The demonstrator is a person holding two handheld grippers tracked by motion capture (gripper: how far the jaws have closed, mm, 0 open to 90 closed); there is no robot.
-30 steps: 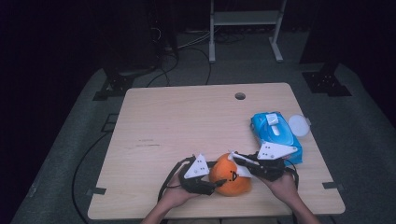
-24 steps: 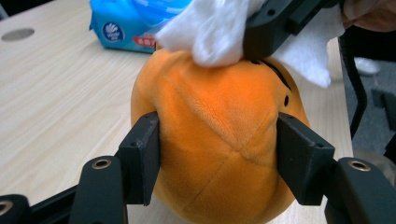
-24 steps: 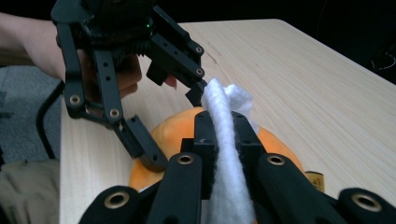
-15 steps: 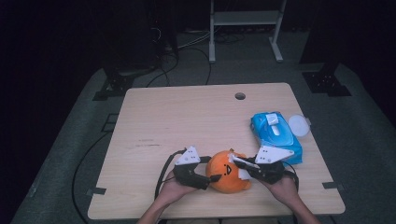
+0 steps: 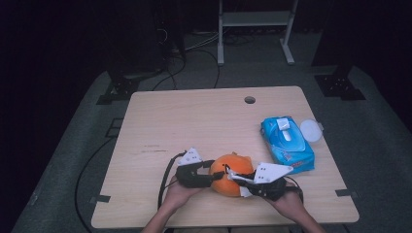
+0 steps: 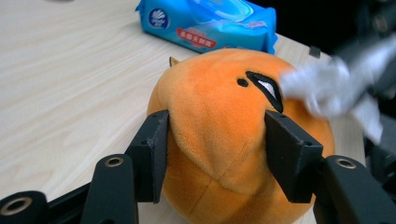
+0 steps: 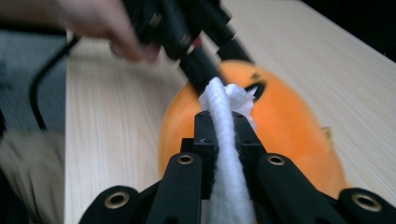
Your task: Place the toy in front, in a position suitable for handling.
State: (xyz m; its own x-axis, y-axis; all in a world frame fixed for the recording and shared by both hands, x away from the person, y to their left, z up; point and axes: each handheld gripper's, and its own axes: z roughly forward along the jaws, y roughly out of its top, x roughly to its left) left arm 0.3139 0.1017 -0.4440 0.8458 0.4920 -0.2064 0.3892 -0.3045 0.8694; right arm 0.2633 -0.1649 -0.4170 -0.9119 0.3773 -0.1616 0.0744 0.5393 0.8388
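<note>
My left hand-held gripper (image 6: 212, 154) clamps the orange plush (image 6: 233, 140) on the surface (image 6: 70, 93) so it can't roll. My right hand-held gripper (image 7: 219, 126), pinched tight on a white wipe (image 7: 224, 154), presses it to the plush's face to clean it.

Plush ball (image 6: 224, 140) is bright orange with a black-outlined white eye, the wipe (image 7: 223, 140) pressed on it is plain white. Wipes pack (image 5: 286, 144) is blue with a red label, tabletop (image 5: 194, 121) pale wood grain, gripper fingers (image 6: 152, 154) black.
</note>
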